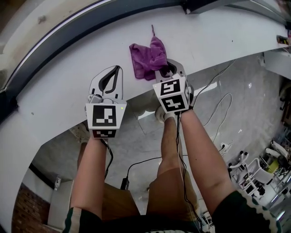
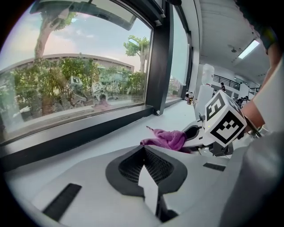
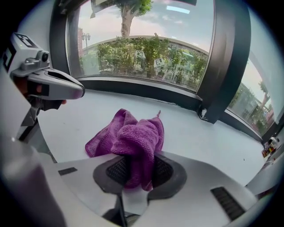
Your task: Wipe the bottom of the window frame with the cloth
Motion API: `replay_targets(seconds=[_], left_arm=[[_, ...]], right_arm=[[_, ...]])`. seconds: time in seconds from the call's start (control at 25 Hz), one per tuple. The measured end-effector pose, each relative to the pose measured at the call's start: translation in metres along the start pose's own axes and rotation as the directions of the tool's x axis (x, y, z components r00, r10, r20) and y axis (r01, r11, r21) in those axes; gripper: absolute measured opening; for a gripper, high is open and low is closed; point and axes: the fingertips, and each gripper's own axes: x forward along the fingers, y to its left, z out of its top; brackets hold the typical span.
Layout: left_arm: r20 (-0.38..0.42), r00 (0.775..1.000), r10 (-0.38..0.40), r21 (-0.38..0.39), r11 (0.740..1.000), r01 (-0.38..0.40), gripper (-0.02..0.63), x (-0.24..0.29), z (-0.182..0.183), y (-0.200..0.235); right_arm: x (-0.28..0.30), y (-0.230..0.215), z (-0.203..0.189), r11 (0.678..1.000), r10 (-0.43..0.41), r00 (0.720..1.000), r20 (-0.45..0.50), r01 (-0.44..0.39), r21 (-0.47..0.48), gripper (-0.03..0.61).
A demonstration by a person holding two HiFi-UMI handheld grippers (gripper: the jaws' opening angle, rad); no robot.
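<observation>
1. Purple cloth (image 3: 132,135) is clamped in the right hand-held gripper (image 3: 136,170) and bunched on the white sill (image 3: 208,142).
2. Left hand-held gripper (image 2: 144,165) is held closed, empty, nearby.
3. Dark window frame (image 3: 133,88) is seen behind.

Purple cloth (image 1: 146,58) lies bunched on the white sill (image 1: 68,73), its near edge at the tip of the right gripper (image 1: 163,72). Left gripper (image 1: 111,75) is over the sill alongside, apart from the cloth. Dark window frame (image 1: 132,11) runs along the sill's far edge.
</observation>
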Motion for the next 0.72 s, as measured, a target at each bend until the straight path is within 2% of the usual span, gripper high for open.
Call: replay_targets(seconds=[0.4,0.72], left_arm=[[-0.025,0.999,0.044,-0.035,0.998,-0.045,0.009,-0.025,-0.026,0.034],[-0.03,0.996,0.083,-0.071,0.994,-0.085,0.009,-0.053,-0.04,0.066]], right_arm=[[0.008,0.061,0.021,0.997,0.043,0.999,-0.014,-0.044,-0.061,0.1],[0.01,0.094,0.033,0.995,0.055,0.998,-0.03,-0.057,-0.085,0.1]])
